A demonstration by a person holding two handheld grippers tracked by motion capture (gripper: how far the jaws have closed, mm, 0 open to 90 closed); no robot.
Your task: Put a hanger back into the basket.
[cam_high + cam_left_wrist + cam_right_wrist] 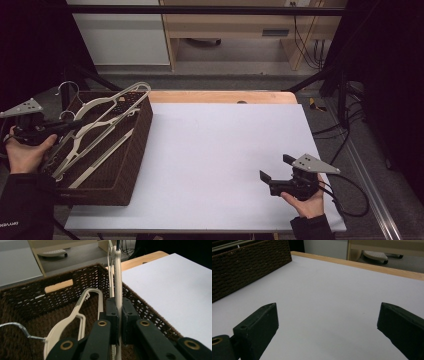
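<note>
A brown wicker basket (136, 150) stands at the table's left end and holds several cream hangers. My left gripper (74, 124) reaches in over the basket's left rim. Its jaws are shut on the thin arm of one cream hanger (111, 106), which rises tilted above the basket. In the left gripper view that hanger (118, 277) runs straight up between the pads of the left gripper (119, 308). Another hanger (75, 315) with a metal hook lies on the basket floor. My right gripper (276, 167) rests low at the front right, open and holding nothing; in its own view the right gripper (329, 322) frames bare table.
A white sheet (215, 150) covers the tabletop, with a wooden strip (225, 96) along the far edge. The basket's woven wall (249, 267) lies far left of the right gripper. Cables (350, 195) trail off the table's right side.
</note>
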